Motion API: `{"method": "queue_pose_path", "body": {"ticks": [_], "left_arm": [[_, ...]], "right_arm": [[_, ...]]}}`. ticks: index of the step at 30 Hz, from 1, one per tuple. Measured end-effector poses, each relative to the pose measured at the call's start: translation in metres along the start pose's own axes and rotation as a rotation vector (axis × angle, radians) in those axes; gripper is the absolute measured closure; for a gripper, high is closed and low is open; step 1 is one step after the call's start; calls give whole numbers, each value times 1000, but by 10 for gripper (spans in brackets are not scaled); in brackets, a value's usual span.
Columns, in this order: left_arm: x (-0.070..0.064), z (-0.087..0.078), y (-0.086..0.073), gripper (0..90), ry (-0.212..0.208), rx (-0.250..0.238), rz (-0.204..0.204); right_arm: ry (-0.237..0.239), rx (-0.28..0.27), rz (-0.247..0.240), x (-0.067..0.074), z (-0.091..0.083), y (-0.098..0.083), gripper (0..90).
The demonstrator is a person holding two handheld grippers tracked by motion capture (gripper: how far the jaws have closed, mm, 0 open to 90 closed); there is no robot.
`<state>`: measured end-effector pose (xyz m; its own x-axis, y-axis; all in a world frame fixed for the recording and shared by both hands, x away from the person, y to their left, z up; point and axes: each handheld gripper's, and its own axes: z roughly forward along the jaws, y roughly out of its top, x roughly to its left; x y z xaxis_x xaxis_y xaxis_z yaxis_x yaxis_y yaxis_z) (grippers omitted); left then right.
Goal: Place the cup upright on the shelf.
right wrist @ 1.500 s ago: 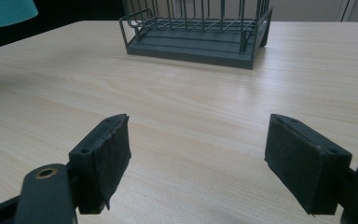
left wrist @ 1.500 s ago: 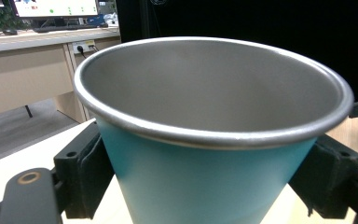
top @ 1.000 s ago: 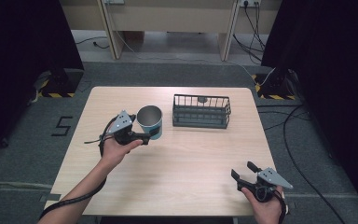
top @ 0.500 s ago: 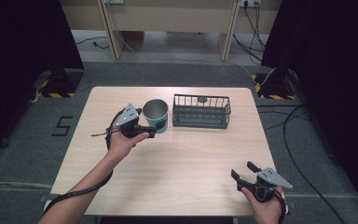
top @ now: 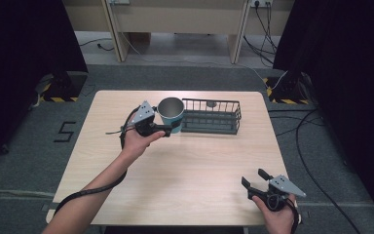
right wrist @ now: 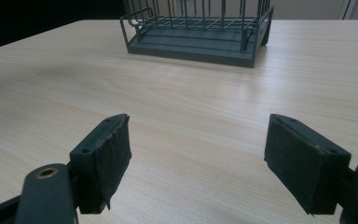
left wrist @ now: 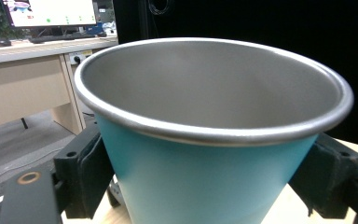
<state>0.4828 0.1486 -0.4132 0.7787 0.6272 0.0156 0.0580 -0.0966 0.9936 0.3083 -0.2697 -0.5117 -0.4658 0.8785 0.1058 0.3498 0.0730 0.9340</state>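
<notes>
A teal metal cup (top: 171, 112), upright just left of the wire basket (top: 211, 117), sits clamped between the left gripper (top: 166, 129)'s jaws, while the right gripper (top: 254, 178) rests wide open, empty, near the table (top: 195, 170)'s front edge.

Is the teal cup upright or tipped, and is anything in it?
Upright and empty: the cup has its mouth up, its bare metal inside showing, between the left gripper jaws.
</notes>
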Motion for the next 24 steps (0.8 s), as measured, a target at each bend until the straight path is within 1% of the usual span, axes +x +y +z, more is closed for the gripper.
{"method": "queue_pose_path", "body": {"ticks": [6, 7, 8, 15, 19, 23, 24], "left_arm": [[-1, 16, 6, 161, -7, -3, -6], [-1, 21, 6, 160, -7, -1, -7], [-1, 21, 6, 160, -7, -1, -7], [-2, 38, 10, 160, -5, -4, -17], [-2, 46, 14, 160, -1, -10, -24], [-1, 53, 19, 160, 2, -10, -17], [-1, 55, 20, 160, 3, -11, -21]], "right_arm": [[1, 1, 1, 0, 0, 0, 233], [1, 1, 3, 0, 0, 0, 233], [1, 1, 3, 0, 0, 0, 233], [9, 4, -1, 1, 0, 0, 233], [9, 3, -2, 0, 0, 0, 233], [9, 3, -1, 0, 0, 0, 233], [10, 4, 0, 0, 0, 0, 233]]}}
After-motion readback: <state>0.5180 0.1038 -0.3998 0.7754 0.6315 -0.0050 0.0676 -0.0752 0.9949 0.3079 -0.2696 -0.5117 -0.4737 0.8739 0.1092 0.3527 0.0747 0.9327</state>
